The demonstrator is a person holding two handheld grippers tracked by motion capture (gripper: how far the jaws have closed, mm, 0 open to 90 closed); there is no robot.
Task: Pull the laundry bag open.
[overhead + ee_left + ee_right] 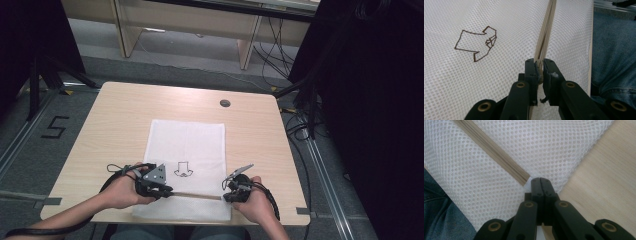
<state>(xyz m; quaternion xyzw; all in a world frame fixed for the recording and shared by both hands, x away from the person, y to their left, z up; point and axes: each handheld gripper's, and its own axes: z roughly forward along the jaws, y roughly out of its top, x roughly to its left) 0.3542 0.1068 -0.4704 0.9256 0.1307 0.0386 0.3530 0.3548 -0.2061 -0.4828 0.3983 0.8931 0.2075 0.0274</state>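
My left gripper (539, 65) is clamped on the zipper pull (539, 67); my right gripper (540, 181) pinches the mesh laundry bag (186, 145), flat on the worktop (115, 120).

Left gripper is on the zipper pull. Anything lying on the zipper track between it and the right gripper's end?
Nothing visible. The zipper runs bare across the white mesh bag from the left gripper to the right gripper, which pinches the bag's edge.

Light wood table (120, 120) with round grey cable grommet (225, 103), number 5 marking (54, 127) on grey floor, black cables (272, 47), wooden furniture legs (247, 45), blue denim trousers (614, 55).
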